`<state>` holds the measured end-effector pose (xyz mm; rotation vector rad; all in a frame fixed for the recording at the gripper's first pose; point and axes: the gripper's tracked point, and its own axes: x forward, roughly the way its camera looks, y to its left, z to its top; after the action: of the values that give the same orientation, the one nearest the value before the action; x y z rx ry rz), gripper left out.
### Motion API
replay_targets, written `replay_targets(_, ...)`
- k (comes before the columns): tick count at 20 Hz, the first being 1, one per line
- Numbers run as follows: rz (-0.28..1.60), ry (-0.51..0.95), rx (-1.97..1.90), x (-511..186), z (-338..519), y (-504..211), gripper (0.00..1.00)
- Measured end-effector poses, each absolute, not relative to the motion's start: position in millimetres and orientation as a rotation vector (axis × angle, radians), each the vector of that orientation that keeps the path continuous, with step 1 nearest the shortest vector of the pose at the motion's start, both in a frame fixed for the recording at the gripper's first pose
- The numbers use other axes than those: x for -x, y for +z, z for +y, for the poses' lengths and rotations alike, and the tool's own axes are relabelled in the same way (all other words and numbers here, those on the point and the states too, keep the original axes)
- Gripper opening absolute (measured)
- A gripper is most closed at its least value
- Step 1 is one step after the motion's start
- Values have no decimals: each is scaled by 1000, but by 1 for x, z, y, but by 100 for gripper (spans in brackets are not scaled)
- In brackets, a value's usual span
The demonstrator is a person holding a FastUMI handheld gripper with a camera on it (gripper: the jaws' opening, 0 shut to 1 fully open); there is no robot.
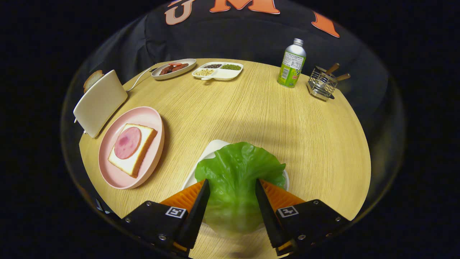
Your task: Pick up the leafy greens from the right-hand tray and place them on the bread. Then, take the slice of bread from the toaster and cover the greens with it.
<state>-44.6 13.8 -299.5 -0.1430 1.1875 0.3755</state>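
Wood-grain desk (251, 115) under the camera; hand-held gripper (230, 201) angled down over the white tray (212, 149), both fingers pressing the sides of the leafy greens (239, 172) (leaf covers most of the tray). Well to the left, the bread (138, 158) with a ham slice (127, 142) lies on a pink plate (147, 117). Beyond the plate, the toaster (99, 102) holds a second bread slice (92, 80).

Item: our gripper (230, 190), fingers either side of the lettuce leaf (239, 176), touching its edges; firmness of grip we cannot judge. Leaf over a white tray (210, 153). At ten o'clock: pink plate (152, 118) bearing bread (134, 153) topped with ham (127, 142); white toaster (100, 102) with bread slice (92, 79) beyond. At one o'clock: bottle (291, 64).
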Motion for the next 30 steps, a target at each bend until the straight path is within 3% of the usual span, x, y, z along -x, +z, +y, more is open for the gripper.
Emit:
replay_targets(3, 1180, 369, 132, 41, 15, -300, 69)
replay_targets(5, 1165, 376, 131, 40, 16, -300, 53)
replay_targets(8, 1155, 364, 107, 36, 14, -301, 21)
replay_targets(10, 1163, 350, 57, 35, 14, -301, 8)
replay_targets(19, 1089, 375, -40, 26, 35, -273, 2)
replay_targets(30, 944, 490, -123, 16, 93, -209, 2)
